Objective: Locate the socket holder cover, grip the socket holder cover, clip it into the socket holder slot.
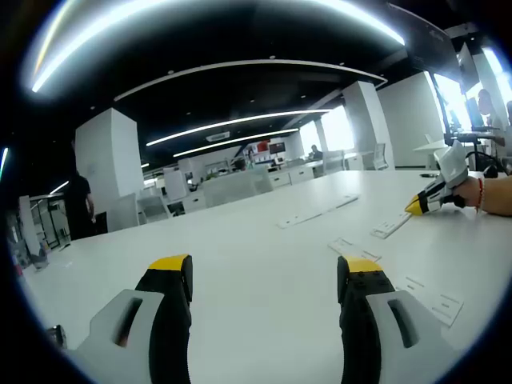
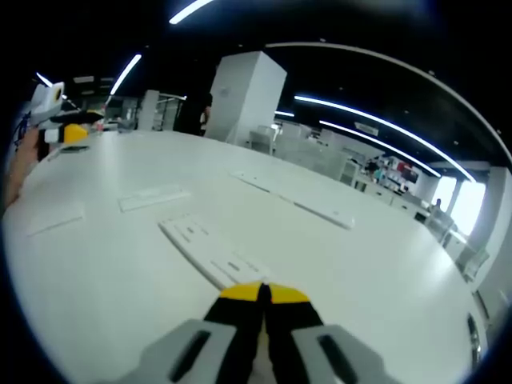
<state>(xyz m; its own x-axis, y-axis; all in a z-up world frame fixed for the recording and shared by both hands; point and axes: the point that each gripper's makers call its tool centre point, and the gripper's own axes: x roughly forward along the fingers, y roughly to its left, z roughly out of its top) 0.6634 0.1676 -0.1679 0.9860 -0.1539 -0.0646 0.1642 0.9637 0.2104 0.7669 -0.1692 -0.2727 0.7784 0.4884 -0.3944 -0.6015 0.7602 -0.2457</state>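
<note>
Two hand-held grippers over the white bench (image 1: 240, 264): left hand-held gripper (image 1: 264, 276) spread wide, right hand-held gripper (image 2: 262, 294) pinched shut, empty, just short of the long socket strip (image 2: 212, 254). Locating stage; next, open and grip.

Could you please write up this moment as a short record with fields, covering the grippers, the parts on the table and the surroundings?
surface: white table
left gripper: jaws wide apart, nothing between them, above bare table
right gripper: jaws closed together, tips at the near end of a long white strip
other parts: flat white pieces lying apart on the table; another long strip farther off
grasp: whether the right jaws pinch anything cannot be told
background: open office, a person standing
</note>
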